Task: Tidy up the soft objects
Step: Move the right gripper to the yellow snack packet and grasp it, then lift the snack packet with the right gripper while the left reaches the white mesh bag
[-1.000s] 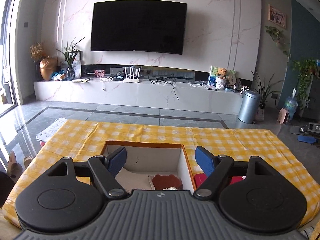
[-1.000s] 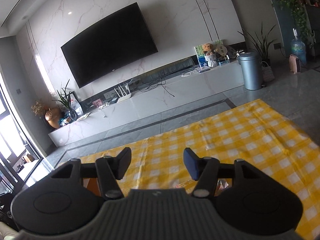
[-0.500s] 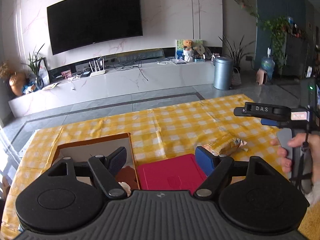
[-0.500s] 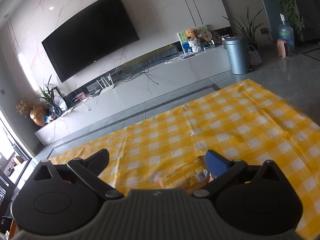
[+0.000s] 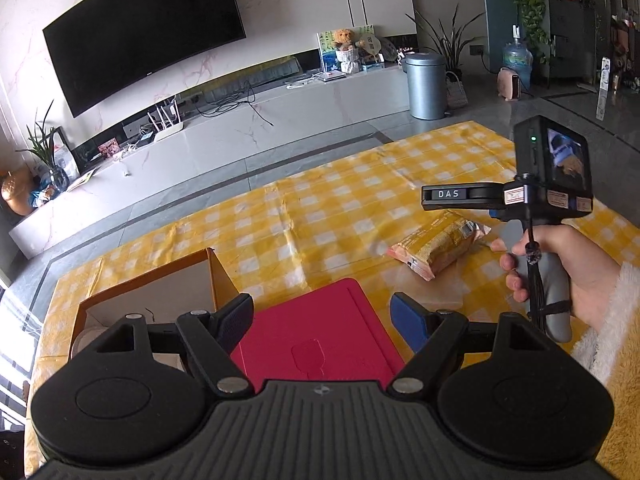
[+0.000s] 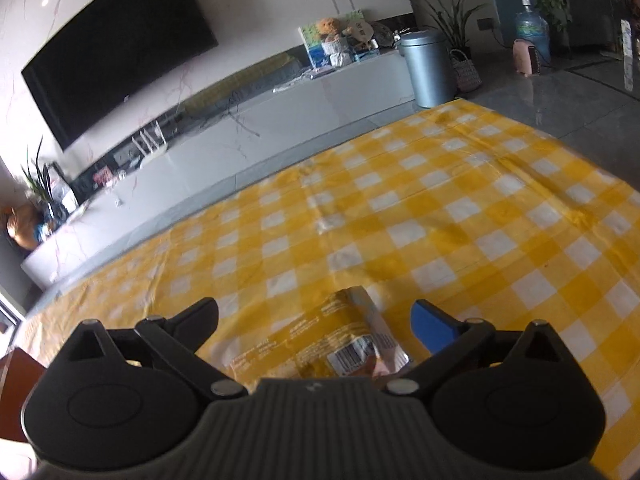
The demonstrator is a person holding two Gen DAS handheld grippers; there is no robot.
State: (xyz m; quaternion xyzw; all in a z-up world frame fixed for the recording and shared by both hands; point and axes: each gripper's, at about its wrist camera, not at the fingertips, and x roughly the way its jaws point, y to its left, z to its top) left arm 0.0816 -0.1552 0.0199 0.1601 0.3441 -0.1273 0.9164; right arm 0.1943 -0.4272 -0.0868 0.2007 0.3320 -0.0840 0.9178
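The right gripper point(image 6: 314, 320) is angled down over the yellow-and-white checked tablecloth point(image 6: 460, 208), and its jaws have just been opening: they now stand wide apart, one on each side of the crinkly yellow plastic snack packet point(image 6: 320, 344), with no pad pressing on it. The packet lies flat on the cloth, its barcode end near the gripper body. From the left wrist camera, the same packet point(image 5: 436, 246) sits just beyond the flat red rectangular lid point(image 5: 316, 336) and right under the right gripper's black fingers. The person's right hand point(image 5: 560, 276), in a fluffy white sleeve point(image 5: 612, 328), grips the grey handle. The left gripper point(image 5: 322, 320) hangs wide open over the red lid with nothing between its jaws. To its left stands the open orange cardboard box point(image 5: 160, 300), white inside, beside the lid.
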